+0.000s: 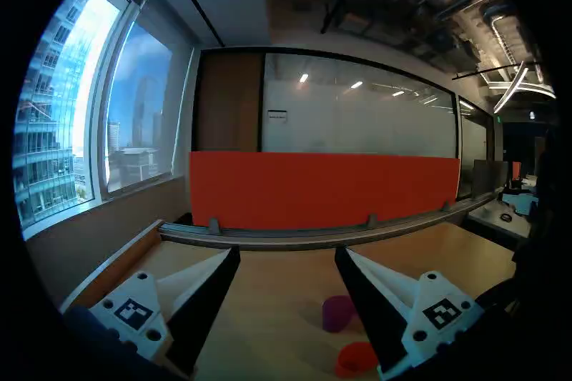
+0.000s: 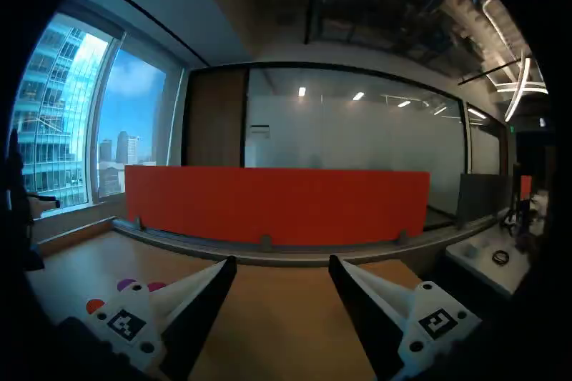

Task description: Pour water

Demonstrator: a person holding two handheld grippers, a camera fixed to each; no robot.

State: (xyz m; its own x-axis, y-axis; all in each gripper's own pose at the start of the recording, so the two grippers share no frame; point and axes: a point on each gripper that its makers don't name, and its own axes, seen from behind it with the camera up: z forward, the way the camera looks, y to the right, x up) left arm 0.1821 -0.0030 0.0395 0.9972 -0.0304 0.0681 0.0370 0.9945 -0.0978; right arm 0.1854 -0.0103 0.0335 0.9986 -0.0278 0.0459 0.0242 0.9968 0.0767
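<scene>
Purple cup (image 1: pixel 336 312) and orange cup (image 1: pixel 355 358) stand near on the surface (image 1: pixel 279 309), beside the left gripper (image 1: pixel 287 251). Its fingers and the right gripper (image 2: pixel 282 259) fingers gape, empty. An off-centre grab could topple a cup and spill any water.

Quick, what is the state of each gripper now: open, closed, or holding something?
Left gripper: open, holding nothing.
Right gripper: open, holding nothing.
</scene>
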